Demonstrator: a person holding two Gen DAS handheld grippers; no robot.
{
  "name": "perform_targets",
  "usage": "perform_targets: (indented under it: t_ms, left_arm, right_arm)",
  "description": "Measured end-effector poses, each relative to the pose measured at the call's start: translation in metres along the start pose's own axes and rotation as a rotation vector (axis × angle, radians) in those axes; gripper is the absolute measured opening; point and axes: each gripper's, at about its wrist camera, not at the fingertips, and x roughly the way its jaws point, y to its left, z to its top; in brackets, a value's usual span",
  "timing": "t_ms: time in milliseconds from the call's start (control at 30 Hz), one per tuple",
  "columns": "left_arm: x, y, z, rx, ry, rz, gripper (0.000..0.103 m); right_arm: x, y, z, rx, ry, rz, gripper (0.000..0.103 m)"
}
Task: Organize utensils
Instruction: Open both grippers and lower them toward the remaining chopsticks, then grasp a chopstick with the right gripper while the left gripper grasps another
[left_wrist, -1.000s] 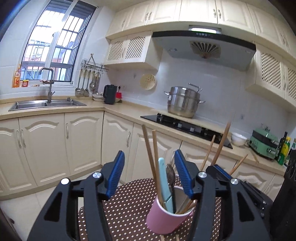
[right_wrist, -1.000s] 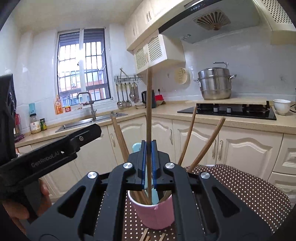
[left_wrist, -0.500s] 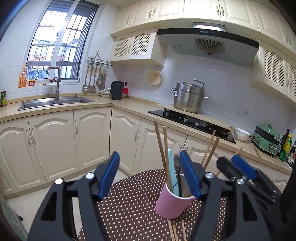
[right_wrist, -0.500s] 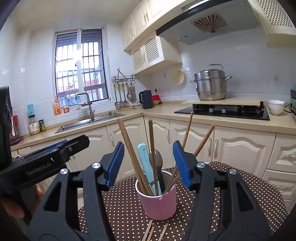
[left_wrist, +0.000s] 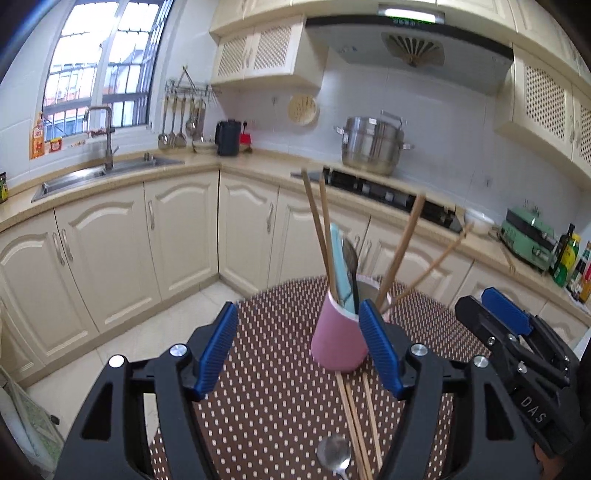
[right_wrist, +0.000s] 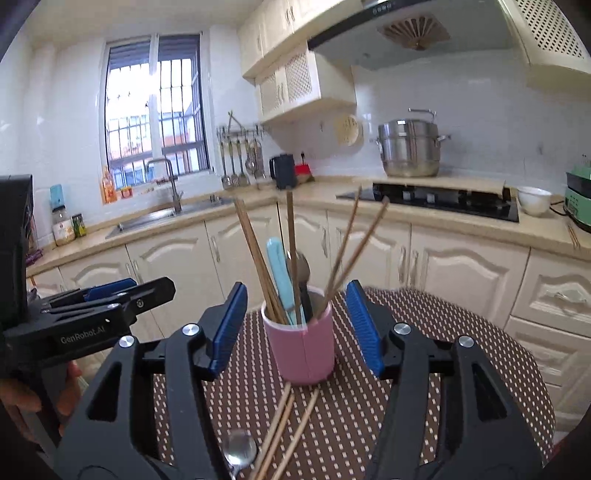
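Observation:
A pink cup (left_wrist: 338, 343) (right_wrist: 301, 350) stands on the dotted brown tablecloth (left_wrist: 266, 406), holding several wooden chopsticks (right_wrist: 258, 258), a light blue handle (right_wrist: 280, 273) and a dark spoon. Three loose chopsticks (left_wrist: 358, 417) (right_wrist: 284, 428) and a metal spoon (left_wrist: 334, 456) (right_wrist: 240, 450) lie on the cloth in front of the cup. My left gripper (left_wrist: 295, 306) is open and empty, just short of the cup on its left. My right gripper (right_wrist: 296, 288) is open and empty, with the cup seen between its fingers but farther away.
Cream cabinets and a counter run behind the round table (right_wrist: 480, 350), with a sink (left_wrist: 92, 177), a stove (right_wrist: 443, 199) and a steel pot (left_wrist: 371, 146). The other gripper shows at each view's edge: the right gripper (left_wrist: 506, 317), the left gripper (right_wrist: 110, 291).
My right gripper, shut on an upright chopstick over the cup, has opened and left the chopstick in it. Both grippers have drawn back; the loose chopsticks and spoon came into view.

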Motion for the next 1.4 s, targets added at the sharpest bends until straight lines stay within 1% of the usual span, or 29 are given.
perform_targets:
  t_ms: [100, 233, 333, 400, 533, 600, 667, 833, 867, 933, 967, 1000, 1033, 1067, 1133, 1233, 1400]
  left_arm:
    - [0.005, -0.001, -0.012, 0.014, 0.058, 0.018, 0.067]
    - [0.009, 0.000, -0.026, 0.026, 0.106, 0.029, 0.067]
    - [0.015, 0.000, -0.037, 0.028, 0.160, 0.028, 0.067]
    - [0.021, 0.000, -0.045, 0.036, 0.204, 0.031, 0.067]
    - [0.029, 0.000, -0.059, 0.058, 0.269, 0.044, 0.067]
    - [0.032, 0.000, -0.064, 0.070, 0.287, 0.050, 0.067]
    - [0.034, -0.001, -0.070, 0.087, 0.302, 0.060, 0.067]
    - [0.040, 0.001, -0.074, 0.098, 0.336, 0.068, 0.067]
    - [0.041, 0.000, -0.075, 0.097, 0.342, 0.069, 0.067]
    - [0.044, 0.002, -0.076, 0.091, 0.360, 0.063, 0.067]
    - [0.046, 0.002, -0.075, 0.088, 0.368, 0.058, 0.067]
    - [0.049, 0.001, -0.074, 0.085, 0.379, 0.050, 0.067]
    - [0.052, 0.001, -0.074, 0.079, 0.397, 0.040, 0.067]
    - [0.056, 0.001, -0.074, 0.074, 0.414, 0.030, 0.067]
    - [0.066, -0.001, -0.072, 0.063, 0.453, 0.011, 0.067]
    - [0.081, -0.004, -0.072, 0.044, 0.503, -0.019, 0.067]
    - [0.103, -0.012, -0.075, 0.041, 0.578, -0.050, 0.067]
  right_arm:
    - [0.002, -0.003, -0.010, 0.013, 0.047, -0.009, 0.056]
    - [0.009, -0.003, -0.024, 0.017, 0.123, -0.033, 0.056]
    - [0.023, -0.003, -0.039, 0.011, 0.217, -0.061, 0.056]
    - [0.034, -0.003, -0.051, 0.011, 0.299, -0.078, 0.056]
    - [0.057, -0.002, -0.076, 0.004, 0.473, -0.080, 0.056]
    - [0.064, 0.000, -0.085, -0.006, 0.530, -0.076, 0.056]
    - [0.070, 0.003, -0.091, -0.017, 0.576, -0.079, 0.056]
    - [0.079, 0.004, -0.105, -0.031, 0.643, -0.078, 0.055]
    - [0.081, 0.005, -0.107, -0.037, 0.654, -0.079, 0.053]
    - [0.083, 0.007, -0.110, -0.040, 0.680, -0.069, 0.043]
    - [0.084, 0.008, -0.112, -0.042, 0.687, -0.061, 0.042]
    - [0.083, 0.011, -0.112, -0.056, 0.690, -0.062, 0.040]
    - [0.084, 0.015, -0.113, -0.083, 0.699, -0.054, 0.034]
    - [0.085, 0.018, -0.113, -0.101, 0.705, -0.039, 0.030]
    - [0.085, 0.024, -0.112, -0.120, 0.721, -0.013, 0.012]
    - [0.087, 0.031, -0.111, -0.116, 0.736, 0.001, 0.012]
    - [0.086, 0.003, -0.105, -0.051, 0.744, 0.011, 0.007]
